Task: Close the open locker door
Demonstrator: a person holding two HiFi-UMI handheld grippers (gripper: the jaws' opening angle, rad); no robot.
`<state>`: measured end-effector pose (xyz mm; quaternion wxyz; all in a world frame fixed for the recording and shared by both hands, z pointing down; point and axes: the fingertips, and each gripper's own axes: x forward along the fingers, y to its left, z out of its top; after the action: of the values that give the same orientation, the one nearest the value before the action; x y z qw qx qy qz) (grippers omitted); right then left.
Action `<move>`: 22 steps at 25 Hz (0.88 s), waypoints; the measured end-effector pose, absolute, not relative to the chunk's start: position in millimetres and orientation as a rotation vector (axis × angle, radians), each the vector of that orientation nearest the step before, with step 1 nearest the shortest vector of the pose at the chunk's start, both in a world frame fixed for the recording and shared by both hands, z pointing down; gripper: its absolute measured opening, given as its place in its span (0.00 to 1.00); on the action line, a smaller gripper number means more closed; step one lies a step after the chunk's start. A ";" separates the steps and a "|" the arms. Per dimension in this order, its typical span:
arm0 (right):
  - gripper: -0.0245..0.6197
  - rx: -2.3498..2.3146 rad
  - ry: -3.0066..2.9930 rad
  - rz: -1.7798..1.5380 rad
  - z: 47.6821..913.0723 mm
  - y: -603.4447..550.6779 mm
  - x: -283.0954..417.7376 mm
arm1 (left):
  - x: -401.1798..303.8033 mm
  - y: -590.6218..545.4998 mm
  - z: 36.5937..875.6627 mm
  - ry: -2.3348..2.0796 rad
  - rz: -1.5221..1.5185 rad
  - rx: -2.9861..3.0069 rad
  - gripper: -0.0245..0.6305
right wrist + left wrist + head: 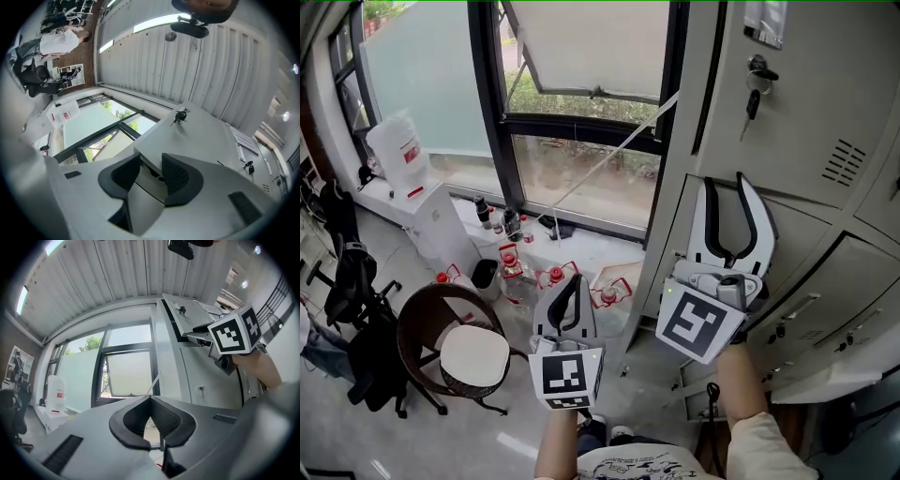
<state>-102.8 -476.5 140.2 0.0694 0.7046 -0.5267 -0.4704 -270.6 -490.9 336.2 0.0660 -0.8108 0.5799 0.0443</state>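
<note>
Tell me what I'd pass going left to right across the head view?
The black office chair → round brown chair → left tongs → right tongs → locker vent slots.

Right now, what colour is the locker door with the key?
The locker door is light grey, clearest in the head view.

Locker door: pale grey sheet metal, upper row of the locker bank beside the window. Key hangs in the lock near its left edge; louvred vent slots sit low on the right. Upright, ajar, with a dark gap down the key-side edge.
</note>
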 end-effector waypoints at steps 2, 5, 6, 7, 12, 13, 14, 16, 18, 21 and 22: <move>0.25 2.132 -1.559 -1.391 140.5 -483.8 -102.2 | -269.6 -501.8 333.4 1.708 0.135 -2.472 0.04; 0.25 2.140 -1.540 -1.361 140.0 -491.9 -100.7 | -266.3 -515.4 333.2 1.652 0.140 -2.506 0.04; 0.25 2.142 -1.536 -1.351 139.6 -493.8 -100.5 | -264.9 -518.8 331.9 1.634 0.141 -2.520 0.04; 0.25 2.142 -1.535 -1.340 139.1 -495.5 -100.6 | -263.7 -522.0 331.2 1.618 0.142 -2.534 0.04; 0.25 2.129 -1.562 -1.278 139.5 -503.8 -99.0 | -256.5 -535.9 338.9 1.549 0.139 -2.587 0.04; 0.25 2.122 -1.572 -1.271 139.4 -505.2 -98.6 | -254.3 -537.9 340.3 1.538 0.140 -2.597 0.04; 0.25 2.117 -1.586 -1.262 139.0 -506.4 -98.4 | -251.7 -539.5 341.3 1.526 0.143 -2.609 0.04; 0.25 2.124 -1.632 -1.227 138.6 -507.8 -96.9 | -245.3 -541.4 341.7 1.495 0.150 -2.633 0.04; 0.25 2.159 -1.701 -1.156 139.5 -508.5 -93.8 | -238.3 -542.4 339.8 1.460 0.155 -2.654 0.04; 0.25 2.180 -1.772 -1.075 140.3 -509.9 -91.4 | -231.3 -545.1 340.5 1.419 0.158 -2.680 0.04; 0.25 2.179 -1.782 -1.064 140.2 -510.7 -91.0 | -229.2 -546.1 340.6 1.408 0.160 -2.688 0.04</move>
<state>-91.0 -510.7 140.2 0.0659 0.7225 -0.5909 -0.3528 -229.2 -546.1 340.6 0.0512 -0.8834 0.4628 0.0526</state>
